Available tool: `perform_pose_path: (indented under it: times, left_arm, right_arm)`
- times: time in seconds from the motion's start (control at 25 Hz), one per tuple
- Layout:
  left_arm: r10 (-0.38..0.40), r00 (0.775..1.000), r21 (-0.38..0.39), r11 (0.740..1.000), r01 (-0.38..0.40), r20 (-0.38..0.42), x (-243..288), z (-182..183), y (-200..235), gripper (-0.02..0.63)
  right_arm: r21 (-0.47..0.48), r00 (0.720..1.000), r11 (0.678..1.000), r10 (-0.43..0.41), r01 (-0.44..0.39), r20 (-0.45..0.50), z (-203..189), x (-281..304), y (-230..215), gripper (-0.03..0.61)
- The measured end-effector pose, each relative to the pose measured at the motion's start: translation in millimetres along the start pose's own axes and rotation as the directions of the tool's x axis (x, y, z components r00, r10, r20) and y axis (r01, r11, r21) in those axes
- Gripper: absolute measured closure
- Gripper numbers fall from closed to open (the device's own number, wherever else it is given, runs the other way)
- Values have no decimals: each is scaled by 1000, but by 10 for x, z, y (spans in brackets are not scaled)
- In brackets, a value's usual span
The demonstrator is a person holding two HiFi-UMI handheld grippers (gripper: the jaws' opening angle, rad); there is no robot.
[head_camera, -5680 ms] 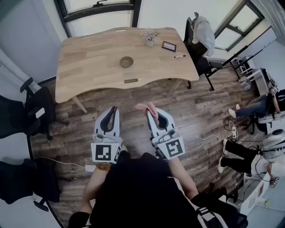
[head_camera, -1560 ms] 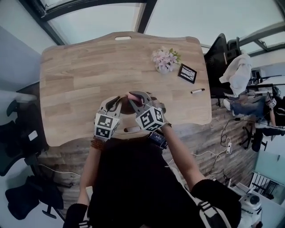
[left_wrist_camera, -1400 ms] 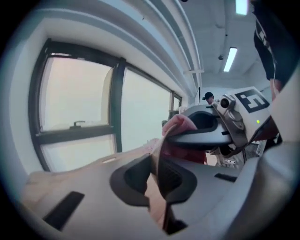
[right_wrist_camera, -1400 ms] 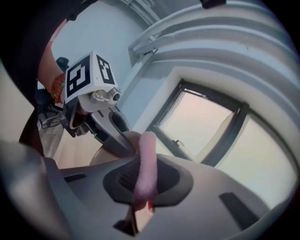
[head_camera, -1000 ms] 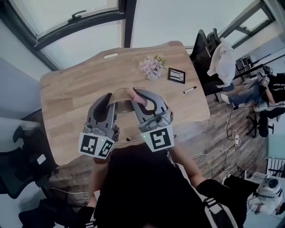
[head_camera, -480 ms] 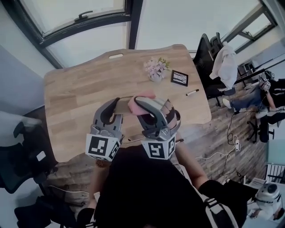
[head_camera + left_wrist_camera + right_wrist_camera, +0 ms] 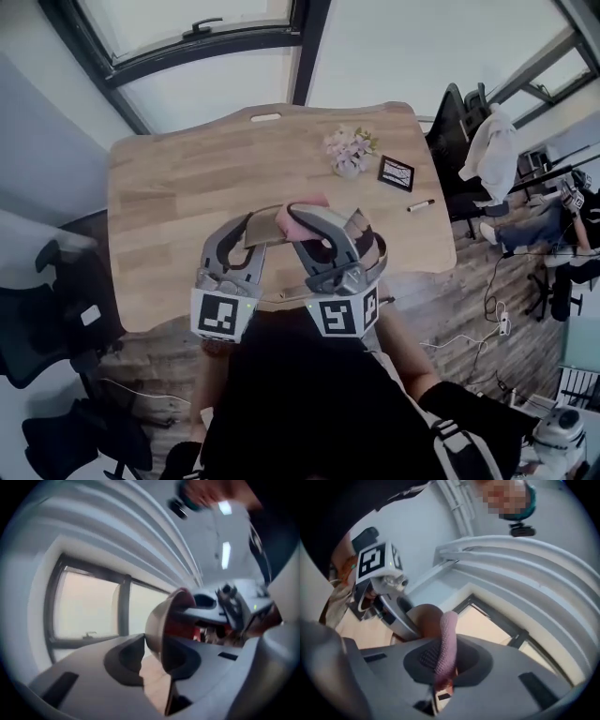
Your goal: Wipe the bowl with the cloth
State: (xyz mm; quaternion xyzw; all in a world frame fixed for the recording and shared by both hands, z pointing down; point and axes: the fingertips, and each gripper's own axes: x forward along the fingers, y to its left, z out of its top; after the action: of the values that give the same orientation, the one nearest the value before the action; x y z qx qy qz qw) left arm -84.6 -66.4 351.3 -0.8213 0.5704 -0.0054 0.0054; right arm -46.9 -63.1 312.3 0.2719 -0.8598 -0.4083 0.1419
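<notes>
The brown bowl (image 7: 265, 229) hangs above the wooden table (image 7: 169, 187), tipped on its side. My left gripper (image 7: 251, 225) holds it by the rim. In the left gripper view the bowl (image 7: 161, 620) stands between the jaws of that gripper (image 7: 151, 641), which have just been opening, and its wall lies against them. My right gripper (image 7: 302, 218) is shut on the pink cloth (image 7: 302, 206), and the cloth sits at the bowl's mouth. In the right gripper view the cloth (image 7: 447, 639) sticks up from the right gripper (image 7: 443, 660), right beside the bowl (image 7: 423, 618).
On the table's far right are a small pot of flowers (image 7: 345, 150), a framed card (image 7: 396, 172) and a pen (image 7: 419, 204). A chair with a white garment (image 7: 487, 141) stands to the right, and black chairs (image 7: 37, 309) to the left. Windows line the far wall.
The bowl, on the table at first, is now held up in my left gripper. Over the last second my right gripper rolled and shifted sideways with the cloth at the bowl.
</notes>
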Motion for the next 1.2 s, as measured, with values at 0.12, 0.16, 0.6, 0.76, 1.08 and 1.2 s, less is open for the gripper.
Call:
perform_pose_path:
  times: [0.12, 0.16, 0.6, 0.76, 1.08, 1.2]
  left_arm:
    - [60, 989, 71, 996, -50, -137, 72, -266, 67, 540]
    - [42, 991, -66, 996, -51, -126, 78, -303, 111, 558]
    - [-74, 997, -602, 795, 77, 30, 145, -478, 172, 554]
    - [3, 968, -35, 999, -12, -252, 294, -682, 146, 568]
    - [10, 998, -730, 683, 43, 67, 257, -587, 403, 549]
    - [52, 996, -842, 539, 35, 74, 225, -763, 434, 549]
  right_arm:
    - [-36, 998, 998, 42, -43, -47, -142, 112, 140, 558]
    - [-5, 998, 999, 42, -43, -53, -182, 142, 145, 558]
    - [407, 998, 913, 18, 9, -61, -489, 197, 137, 560]
    - [110, 963, 987, 143, -120, -227, -861, 310, 431, 552]
    - [413, 995, 910, 4, 38, -101, -702, 368, 216, 556]
    - [429, 993, 901, -15, 64, -117, -718, 403, 260, 552]
